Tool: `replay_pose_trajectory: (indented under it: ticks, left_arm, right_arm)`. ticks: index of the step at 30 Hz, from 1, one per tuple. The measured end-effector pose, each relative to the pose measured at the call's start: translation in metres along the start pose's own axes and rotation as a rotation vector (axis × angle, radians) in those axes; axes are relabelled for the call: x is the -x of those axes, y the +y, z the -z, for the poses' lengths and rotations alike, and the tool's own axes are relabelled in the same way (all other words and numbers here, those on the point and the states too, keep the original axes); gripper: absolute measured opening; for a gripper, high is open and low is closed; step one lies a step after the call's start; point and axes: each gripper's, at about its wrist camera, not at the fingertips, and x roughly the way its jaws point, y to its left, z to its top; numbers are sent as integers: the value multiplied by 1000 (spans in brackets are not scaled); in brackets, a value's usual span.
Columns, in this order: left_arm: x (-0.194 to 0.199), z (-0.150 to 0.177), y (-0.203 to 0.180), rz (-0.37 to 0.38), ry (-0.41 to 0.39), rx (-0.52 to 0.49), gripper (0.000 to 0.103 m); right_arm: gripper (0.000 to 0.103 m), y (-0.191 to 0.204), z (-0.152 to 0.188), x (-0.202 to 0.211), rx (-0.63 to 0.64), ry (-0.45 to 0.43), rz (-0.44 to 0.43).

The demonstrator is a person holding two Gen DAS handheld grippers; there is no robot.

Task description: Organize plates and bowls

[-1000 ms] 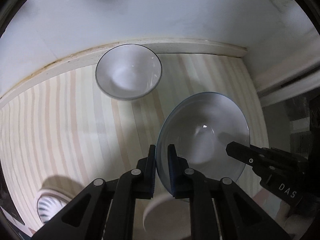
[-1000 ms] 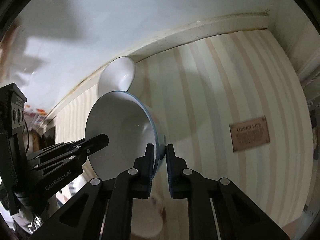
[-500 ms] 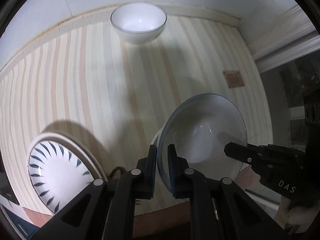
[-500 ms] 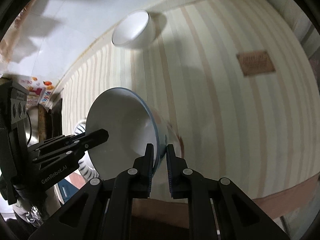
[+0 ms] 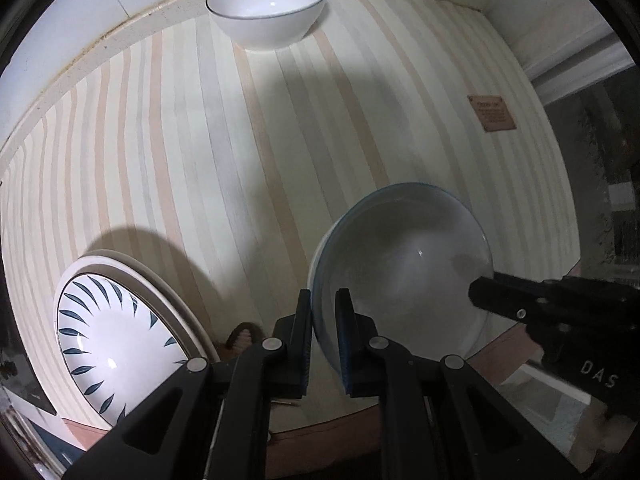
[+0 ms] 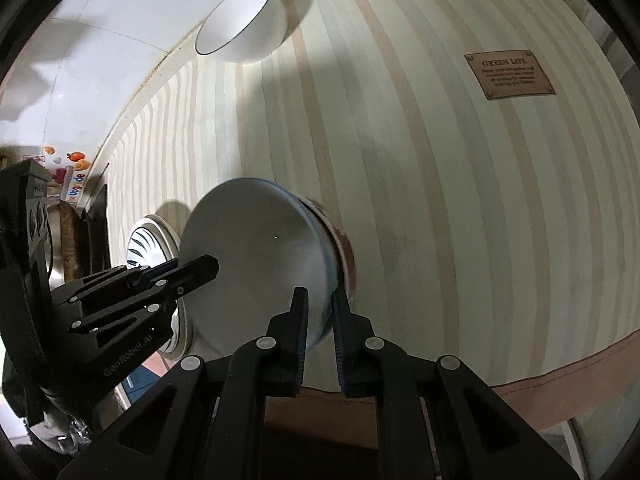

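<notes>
Both grippers hold one blue-rimmed bowl [image 5: 404, 264] above the striped tablecloth. My left gripper [image 5: 323, 320] is shut on its left rim. My right gripper [image 6: 320, 316] is shut on the opposite rim; the bowl [image 6: 256, 256] shows a patterned outside. The right gripper also shows in the left wrist view [image 5: 496, 292], and the left gripper in the right wrist view [image 6: 200, 272]. A white bowl [image 5: 268, 4] with a thin dark rim stands at the far edge by the wall, also in the right wrist view [image 6: 244, 24]. A plate with blue leaf marks [image 5: 108, 344] lies at the near left, partly hidden in the right wrist view [image 6: 148, 240].
The striped tablecloth [image 5: 240, 140] covers the table up to a white wall. A brown label [image 6: 510, 74] is sewn on the cloth at the right. The table's near edge [image 6: 560, 364] runs just below the grippers.
Both grippers have pulled back from the wall toward the near edge with the bowl in them. The white bowl now sits farther away, and the leaf plate has come into view.
</notes>
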Motion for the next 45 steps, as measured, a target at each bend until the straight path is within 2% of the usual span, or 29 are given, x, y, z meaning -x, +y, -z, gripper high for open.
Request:
replay_pose_trajectory:
  ticks: [6, 9, 11, 14, 16, 18, 19, 21, 25, 30, 34, 36, 38, 40, 45]
  left_arm:
    - [-4, 1, 0, -7, 4, -11, 10]
    - [9, 2, 6, -11, -13, -12, 10]
    - [32, -1, 16, -19, -67, -2, 10]
    - [62, -20, 40, -10, -150, 69, 13]
    - [73, -44, 63, -8, -201, 144, 24]
    - [74, -68, 81, 3, -222, 209, 24]
    - [72, -82, 91, 20, -229, 247, 24]
    - [63, -113, 110, 59, -232, 313, 24]
    - [40, -155, 129, 102, -208, 375, 24]
    - [11, -185, 134, 96, -171, 393, 25]
    - [-4, -200, 129, 80, -141, 375, 24]
    - [-13, -205, 126, 72, -135, 356, 21]
    - [-19, -207, 122, 67, -136, 339, 15]
    - [-21, -210, 119, 71, -142, 330, 9]
    - [-20, -206, 108, 41, -149, 310, 8]
  right_arm:
    - [14, 0, -1, 1, -17, 4, -10]
    - [14, 0, -4, 7, -22, 9, -23]
    - [14, -3, -13, 27, -28, -31, -46]
    - [14, -3, -37, 65, -27, -142, -80]
    - [22, 1, -59, 84, -10, -218, -86]
    - [36, 7, -86, 89, 1, -266, -102]
    - [36, 10, -101, 88, 5, -288, -112]
    - [36, 19, -128, 80, 22, -306, -113]
    - [36, 42, -187, 41, 59, -289, -101]
    - [36, 59, -232, -1, 90, -261, -42]
    - [35, 61, -249, -27, 88, -221, -16]
    - [21, 60, -254, -37, 84, -208, -3]
    - [14, 58, -257, -46, 79, -192, 15]
    - [14, 55, -256, -47, 75, -205, 0]
    - [13, 58, -245, -47, 96, -213, 28]
